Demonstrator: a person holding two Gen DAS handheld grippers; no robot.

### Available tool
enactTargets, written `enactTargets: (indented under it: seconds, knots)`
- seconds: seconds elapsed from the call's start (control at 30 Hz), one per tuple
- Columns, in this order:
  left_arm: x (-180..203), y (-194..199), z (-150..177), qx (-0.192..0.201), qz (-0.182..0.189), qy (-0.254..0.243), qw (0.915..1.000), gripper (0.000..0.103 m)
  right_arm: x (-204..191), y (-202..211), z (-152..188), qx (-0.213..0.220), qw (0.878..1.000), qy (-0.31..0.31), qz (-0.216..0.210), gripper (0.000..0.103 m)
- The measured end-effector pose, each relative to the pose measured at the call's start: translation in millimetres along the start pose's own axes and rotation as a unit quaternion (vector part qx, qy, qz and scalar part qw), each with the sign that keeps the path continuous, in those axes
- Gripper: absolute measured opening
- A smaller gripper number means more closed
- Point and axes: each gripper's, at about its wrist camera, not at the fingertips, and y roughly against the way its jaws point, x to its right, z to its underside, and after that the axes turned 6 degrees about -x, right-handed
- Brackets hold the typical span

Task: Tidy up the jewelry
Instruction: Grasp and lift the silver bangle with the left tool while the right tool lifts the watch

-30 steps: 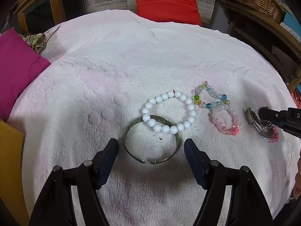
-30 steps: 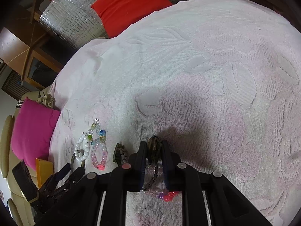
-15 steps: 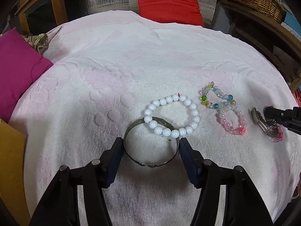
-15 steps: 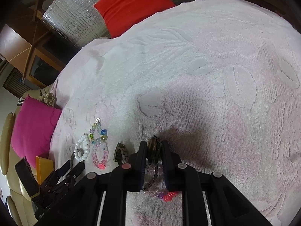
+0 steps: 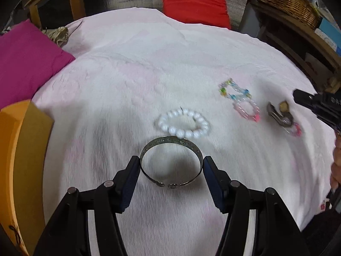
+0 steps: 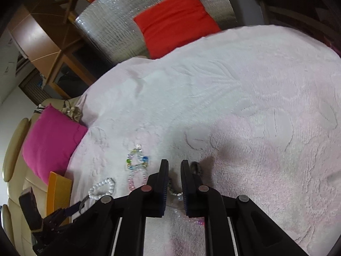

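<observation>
Both grippers were altered: left gripper was narrowed onto the metal bangle, now lifted; right gripper is clamped on a watch.

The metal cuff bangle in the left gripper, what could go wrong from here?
The metal cuff is pinched only at its two sides by the left gripper; being open-ended, it may flex and pop out. The white bead bracelet lies right beside its far edge and could get dragged along.
</observation>
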Motion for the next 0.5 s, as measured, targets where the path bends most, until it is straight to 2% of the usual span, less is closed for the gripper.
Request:
enactTargets:
  seconds: [0.2,0.27,0.43,0.5]
  knots:
    - [5,22,25,0.009,0.034,-0.01,0.9994,0.062,21,5,1,-0.013,0.999,-0.049,0.008,0.013]
    - [4,24,32,0.008,0.046,-0.005,0.9989,0.062,30,1,0,-0.032,0.997,-0.069,0.01,0.014]
    - [6,33,33,0.033,0.06,0.0,0.9977,0.062,32,-17,-1,-0.058,0.995,-0.076,0.015,0.015]
    - [7,32,30,0.039,0.059,0.001,0.9975,0.062,30,-27,-4,-0.069,0.994,-0.079,0.008,0.019]
